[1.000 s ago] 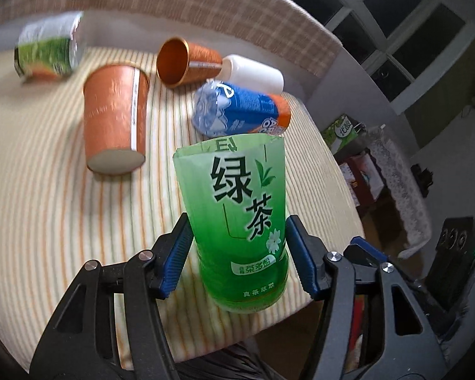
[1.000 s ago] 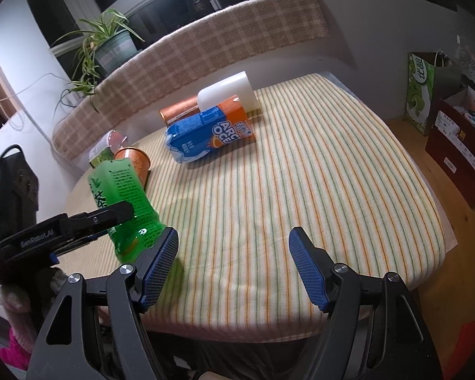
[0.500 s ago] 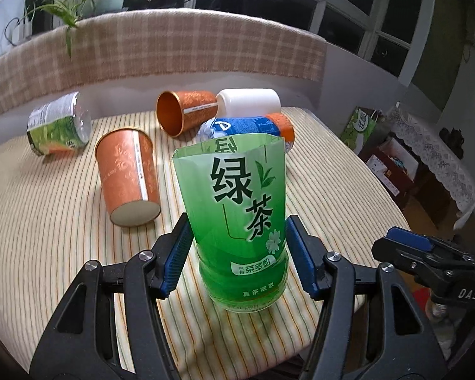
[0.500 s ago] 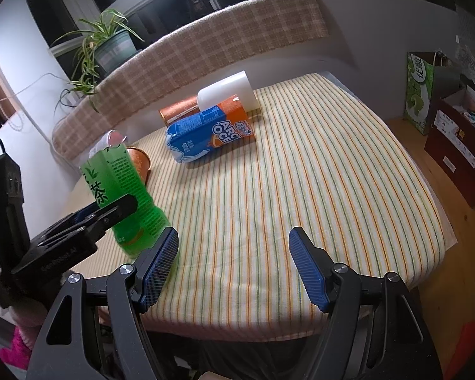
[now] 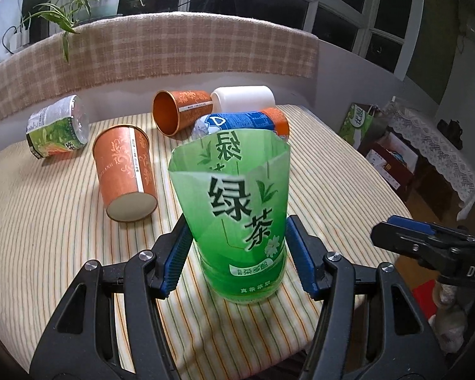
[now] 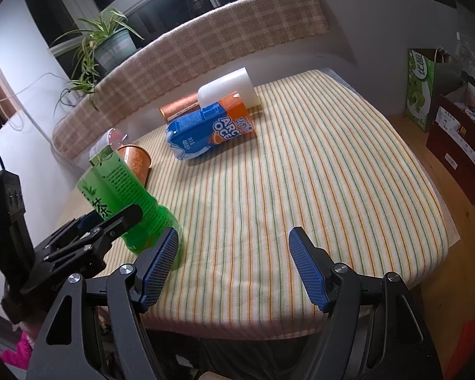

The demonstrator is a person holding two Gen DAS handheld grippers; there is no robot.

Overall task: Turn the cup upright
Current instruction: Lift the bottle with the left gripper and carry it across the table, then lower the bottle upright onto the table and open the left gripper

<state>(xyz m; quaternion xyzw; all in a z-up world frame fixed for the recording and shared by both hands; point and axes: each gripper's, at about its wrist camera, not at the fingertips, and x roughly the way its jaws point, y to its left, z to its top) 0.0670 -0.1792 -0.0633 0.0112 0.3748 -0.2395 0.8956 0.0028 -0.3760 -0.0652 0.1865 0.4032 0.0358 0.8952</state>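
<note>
A green cut-bottle cup [image 5: 240, 218] with black Chinese characters stands upright, open end up, near the front edge of the striped table [image 5: 47, 237]. My left gripper [image 5: 239, 261] has its blue pads on both sides of the cup's lower body, shut on it. The cup also shows in the right wrist view [image 6: 123, 196], at the left, with the left gripper's finger across it. My right gripper [image 6: 234, 269] is open and empty above the table's front edge, to the right of the cup.
Lying on their sides behind the green cup: an orange paper cup [image 5: 126, 174], a second orange cup [image 5: 180, 110], a white cup [image 5: 243, 98], a blue and orange cup [image 5: 243, 123], and a green-labelled clear cup [image 5: 57, 126]. A cushioned bench backs the table. Bags and boxes [image 6: 452, 120] stand on the floor to the right.
The left gripper has tilted upward with the green cup, bringing it more upright on the table; the open rim now faces the camera. The right gripper has not moved.
</note>
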